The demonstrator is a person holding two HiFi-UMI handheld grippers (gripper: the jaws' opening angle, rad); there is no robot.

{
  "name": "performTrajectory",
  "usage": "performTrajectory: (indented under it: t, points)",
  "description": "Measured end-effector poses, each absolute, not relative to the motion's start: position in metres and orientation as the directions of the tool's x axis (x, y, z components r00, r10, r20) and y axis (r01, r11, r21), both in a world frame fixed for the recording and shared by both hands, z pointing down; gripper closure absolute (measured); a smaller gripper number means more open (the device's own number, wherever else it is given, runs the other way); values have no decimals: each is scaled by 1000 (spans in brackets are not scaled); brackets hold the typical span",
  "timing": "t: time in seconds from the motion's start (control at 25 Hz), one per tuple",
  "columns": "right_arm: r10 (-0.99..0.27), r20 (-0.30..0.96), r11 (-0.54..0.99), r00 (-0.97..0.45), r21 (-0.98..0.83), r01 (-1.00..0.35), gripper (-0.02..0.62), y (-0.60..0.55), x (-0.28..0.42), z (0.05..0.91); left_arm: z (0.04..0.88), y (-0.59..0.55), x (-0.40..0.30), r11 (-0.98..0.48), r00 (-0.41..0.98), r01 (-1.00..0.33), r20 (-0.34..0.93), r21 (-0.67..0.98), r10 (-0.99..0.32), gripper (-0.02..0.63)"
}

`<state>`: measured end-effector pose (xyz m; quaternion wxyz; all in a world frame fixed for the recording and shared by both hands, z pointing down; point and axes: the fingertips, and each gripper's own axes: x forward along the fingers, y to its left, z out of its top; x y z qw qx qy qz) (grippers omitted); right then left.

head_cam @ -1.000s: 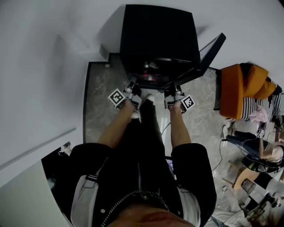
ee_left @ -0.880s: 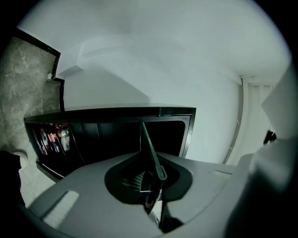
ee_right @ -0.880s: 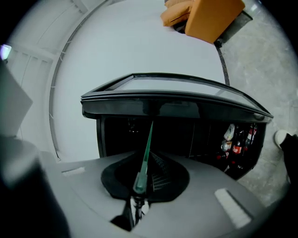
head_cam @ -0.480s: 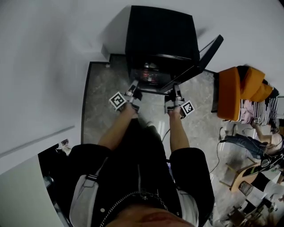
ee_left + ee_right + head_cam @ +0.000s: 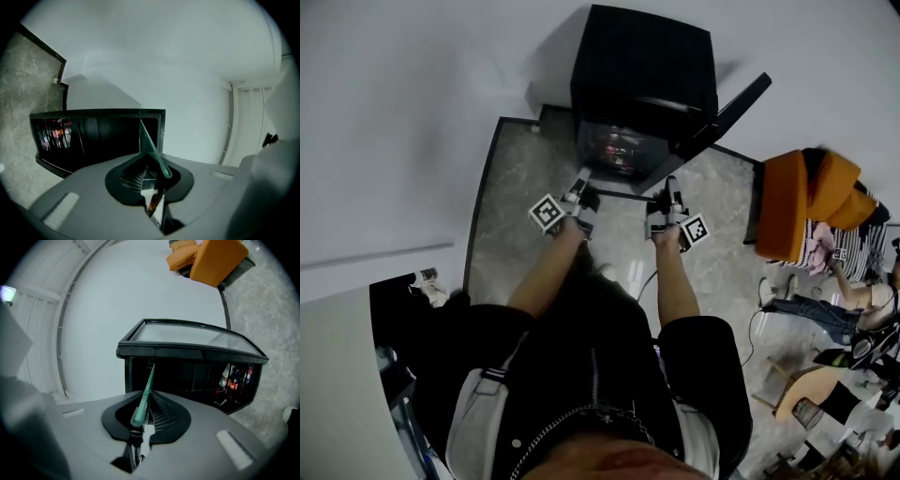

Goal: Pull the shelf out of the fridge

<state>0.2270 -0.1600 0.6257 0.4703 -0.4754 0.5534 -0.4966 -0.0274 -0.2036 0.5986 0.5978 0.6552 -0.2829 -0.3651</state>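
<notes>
Two tongs at work, both pinching the same glass shelf.

Head view: black fridge [image 5: 642, 66] stands against the white wall [image 5: 394, 112], door [image 5: 733, 105] swung open to the right. Left tongs [image 5: 581, 185] and right tongs [image 5: 669, 190] are held side by side in front of the opening, above grey marbled floor [image 5: 516, 216]. The shelf [image 5: 623, 187] spans between them and is faint here, being clear glass. Against a second ago, the fridge sits higher in the frame, more of its lit inside shows, with bottles [image 5: 619, 150] on view, and the tongs have drawn back a little from its front. The white shoes seen under the arms then are mostly out of sight now. An orange seat [image 5: 787, 202] stands at the right.

Left gripper view: left tongs [image 5: 155, 199] are pressed onto the shelf [image 5: 152, 150], which shows edge-on as a thin green-rimmed pane rising from between the jaws. Behind it is the fridge [image 5: 112, 136], dark inside, with bottles [image 5: 54, 133] at the door side.

Right gripper view: right tongs [image 5: 135, 437] likewise clamp the shelf [image 5: 145, 392], its green edge running up toward the fridge [image 5: 187, 371]. Bottles [image 5: 236, 376] stand at the right of the opening. I cannot tell whether the pane's far edge has cleared the cabinet.
</notes>
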Motion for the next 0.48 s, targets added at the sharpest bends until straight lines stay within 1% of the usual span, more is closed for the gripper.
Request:
performTrajectory:
  t: [0.48]
  points:
    - [-984,-79,92,-157,-993,-77,568,-93,227,605,576,-121,-29,-164,530,70,-176,984,-829,575]
